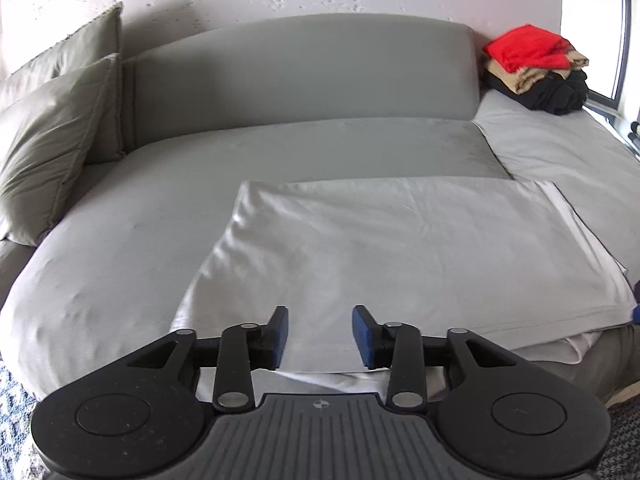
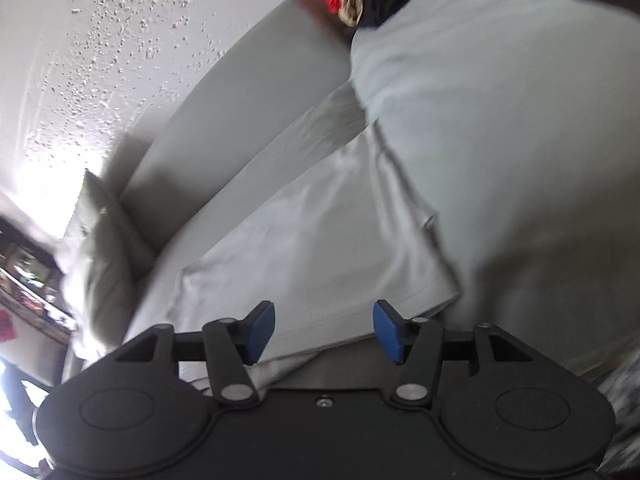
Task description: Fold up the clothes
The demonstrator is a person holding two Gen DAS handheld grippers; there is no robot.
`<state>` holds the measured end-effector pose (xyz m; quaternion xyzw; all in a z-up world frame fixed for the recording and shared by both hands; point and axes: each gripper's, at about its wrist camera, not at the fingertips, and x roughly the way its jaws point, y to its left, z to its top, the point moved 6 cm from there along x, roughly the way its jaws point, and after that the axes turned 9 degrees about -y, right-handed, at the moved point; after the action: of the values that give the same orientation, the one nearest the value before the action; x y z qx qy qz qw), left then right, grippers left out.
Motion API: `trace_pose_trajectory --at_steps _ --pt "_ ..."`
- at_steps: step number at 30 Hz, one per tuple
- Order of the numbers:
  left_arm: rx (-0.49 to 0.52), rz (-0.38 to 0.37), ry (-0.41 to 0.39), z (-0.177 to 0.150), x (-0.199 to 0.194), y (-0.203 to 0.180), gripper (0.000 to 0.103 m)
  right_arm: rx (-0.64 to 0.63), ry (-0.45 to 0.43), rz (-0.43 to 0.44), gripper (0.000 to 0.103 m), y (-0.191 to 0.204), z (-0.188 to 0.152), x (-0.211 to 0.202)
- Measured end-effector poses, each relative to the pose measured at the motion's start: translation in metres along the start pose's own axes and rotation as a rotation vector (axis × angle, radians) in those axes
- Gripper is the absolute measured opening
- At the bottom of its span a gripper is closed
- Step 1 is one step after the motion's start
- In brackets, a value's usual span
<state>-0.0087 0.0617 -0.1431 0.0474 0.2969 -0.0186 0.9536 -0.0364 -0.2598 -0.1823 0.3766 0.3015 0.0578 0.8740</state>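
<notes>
Two grippers, left gripper (image 1: pixel 319 338) and right gripper (image 2: pixel 324 332), fingers parted above white cloth (image 1: pixel 400 248) edge.

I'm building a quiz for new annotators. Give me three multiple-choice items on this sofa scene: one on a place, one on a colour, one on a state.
1. Where does the pile of folded clothes sit?
A. At the far right end of the sofa, past the backrest
B. On the two cushions
C. On the floor

2. What colour is the top garment of that pile?
A. Blue
B. Red
C. Green

3. How do the fingers of the left gripper stand?
A. Clamped on the red garment
B. Apart over the white cloth, gripping nothing
C. Closed on a cushion

Key: 1 A, the left wrist view shows the pile at the far right end; 2 B, red lies over tan and black layers; 3 B, a clear gap shows between the blue pads.
</notes>
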Motion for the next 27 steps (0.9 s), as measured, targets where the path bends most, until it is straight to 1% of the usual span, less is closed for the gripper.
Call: trace_pose_trajectory --at_steps 2,6,7,9,12,14,18,20,21,23,27 --pt "0.001 -0.003 0.019 0.0 0.004 -0.007 0.037 0.079 0.025 0.031 0.054 0.0 -0.006 0.004" --pt "-0.012 -0.017 0.049 -0.002 0.012 -0.016 0.037 0.346 0.078 0.076 0.053 -0.012 -0.022 0.011" --pt "-0.015 -0.019 0.054 -0.002 0.013 -0.018 0.037 0.385 0.083 0.079 0.052 -0.013 -0.025 0.013" --pt "-0.021 -0.027 0.061 -0.003 0.015 -0.02 0.037 0.423 0.078 0.072 0.051 -0.014 -0.03 0.017" --pt "-0.017 -0.032 0.058 -0.003 0.015 -0.022 0.037 0.506 0.087 0.079 0.045 -0.017 -0.037 0.029" --pt "-0.015 -0.034 0.053 -0.003 0.014 -0.021 0.037 0.562 0.093 0.083 0.044 -0.02 -0.042 0.037" --pt "-0.027 -0.032 0.05 -0.002 0.013 -0.018 0.037 0.613 0.055 0.115 0.043 -0.023 -0.043 0.045" --pt "-0.036 -0.031 0.051 -0.002 0.013 -0.016 0.037 0.645 0.012 0.137 0.043 -0.026 -0.042 0.045" --pt "-0.04 -0.031 0.052 -0.002 0.013 -0.015 0.037 0.646 -0.018 0.138 0.041 -0.027 -0.041 0.044" --pt "-0.046 -0.031 0.052 -0.002 0.012 -0.014 0.037 0.651 -0.065 0.13 0.04 -0.03 -0.038 0.042" --pt "-0.05 -0.031 0.053 -0.002 0.012 -0.013 0.037 0.653 -0.088 0.125 0.038 -0.034 -0.035 0.042"
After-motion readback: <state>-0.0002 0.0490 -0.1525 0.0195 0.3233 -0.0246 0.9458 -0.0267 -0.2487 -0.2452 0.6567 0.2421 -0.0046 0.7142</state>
